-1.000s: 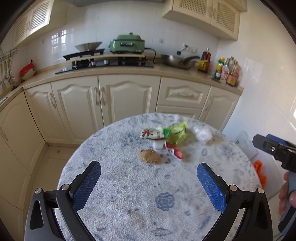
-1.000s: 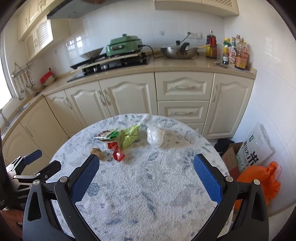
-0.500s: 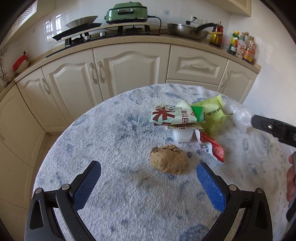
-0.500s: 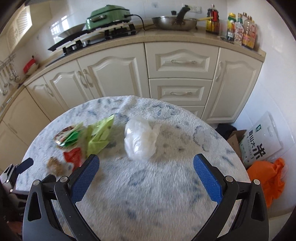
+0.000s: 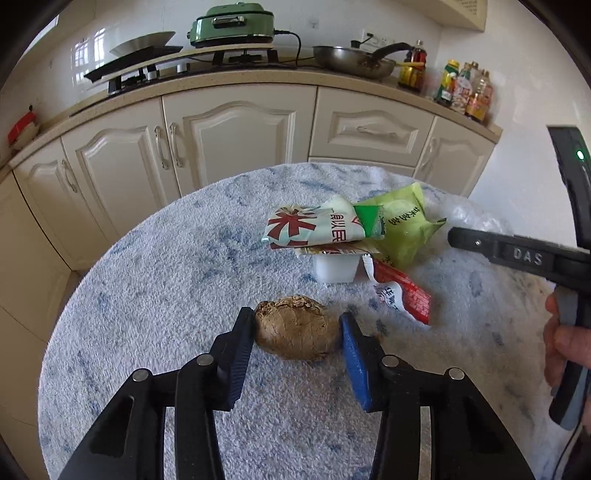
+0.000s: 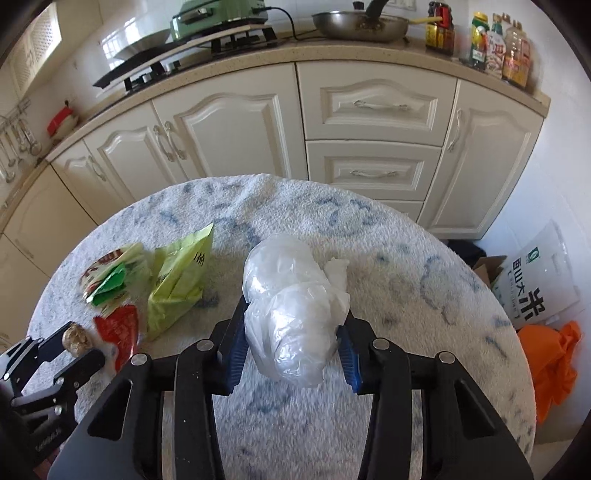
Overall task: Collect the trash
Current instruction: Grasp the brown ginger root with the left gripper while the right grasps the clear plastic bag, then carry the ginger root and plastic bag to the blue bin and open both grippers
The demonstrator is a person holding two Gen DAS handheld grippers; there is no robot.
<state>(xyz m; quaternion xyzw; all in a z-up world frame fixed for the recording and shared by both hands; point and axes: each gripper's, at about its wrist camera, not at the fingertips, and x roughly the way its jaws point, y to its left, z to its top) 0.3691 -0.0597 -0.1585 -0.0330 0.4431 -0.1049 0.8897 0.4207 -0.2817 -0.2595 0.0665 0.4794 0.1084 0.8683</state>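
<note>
Trash lies on a round table with a blue-white cloth (image 5: 155,280). My left gripper (image 5: 297,334) is shut on a brown crumpled lump (image 5: 293,328), which rests on the cloth. My right gripper (image 6: 291,338) is shut on a clear plastic bag (image 6: 291,306), also on the cloth. Beyond the lump lie a white-red wrapper (image 5: 310,229), a green packet (image 5: 402,221), a white cup (image 5: 336,267) and a red wrapper (image 5: 402,295). The green packet (image 6: 181,280) and red wrapper (image 6: 120,332) also show in the right wrist view.
Cream kitchen cabinets (image 5: 236,129) stand behind the table, with a stove, a green cooker (image 5: 232,22), a pan and bottles on the counter. On the floor to the right are a white rice bag (image 6: 535,280), a cardboard box and an orange bag (image 6: 550,369).
Both grippers moved forward and down to the table and closed: the left on the brown lump, the right on the clear plastic bag.
</note>
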